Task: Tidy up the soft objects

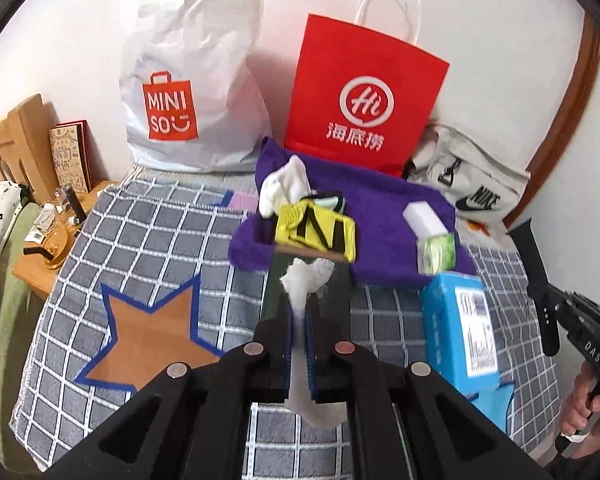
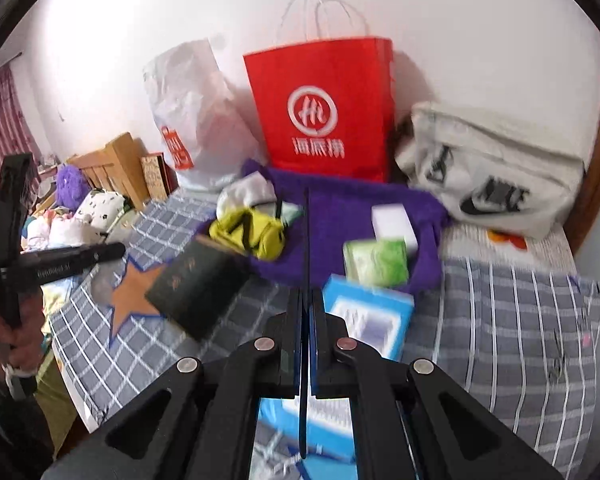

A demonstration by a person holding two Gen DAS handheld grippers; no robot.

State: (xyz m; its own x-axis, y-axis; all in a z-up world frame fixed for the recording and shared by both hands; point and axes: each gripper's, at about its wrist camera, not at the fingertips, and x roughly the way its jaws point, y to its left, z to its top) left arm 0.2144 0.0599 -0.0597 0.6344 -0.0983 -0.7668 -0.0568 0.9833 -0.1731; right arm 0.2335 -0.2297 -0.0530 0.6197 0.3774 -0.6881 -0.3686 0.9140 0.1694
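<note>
The left gripper (image 1: 300, 316) is clenched on a soft white cloth (image 1: 306, 280), which bunches up above the fingertips and hangs in a strip below them, lifted clear of the grey checked blanket (image 1: 148, 240). The right gripper (image 2: 308, 304) is clamped flat on a thin dark strap (image 2: 307, 240) (seen edge-on from its own camera, and as a black perforated band (image 1: 534, 276) from the left wrist view).

Further back on the bed lies a purple fleece towel (image 1: 384, 204). On it rest a yellow-and-black sock (image 1: 316, 232), a bundle of white socks (image 1: 284, 184), a white rectangular block (image 1: 424, 218) and a green tissue pack (image 1: 436, 254) just beside the block. A dark green book (image 2: 198, 284) lies on the blanket beside the towel's near edge, and a light blue carton (image 1: 460, 328) sits at the towel's other near corner. A brown star patch with blue edging (image 1: 152, 340) marks the blanket.

Against the wall stand 3 bags: a white plastic Miniso bag (image 1: 196, 80), a red paper bag with white handles (image 1: 360, 92) and a cream canvas Nike bag (image 1: 468, 176).
</note>
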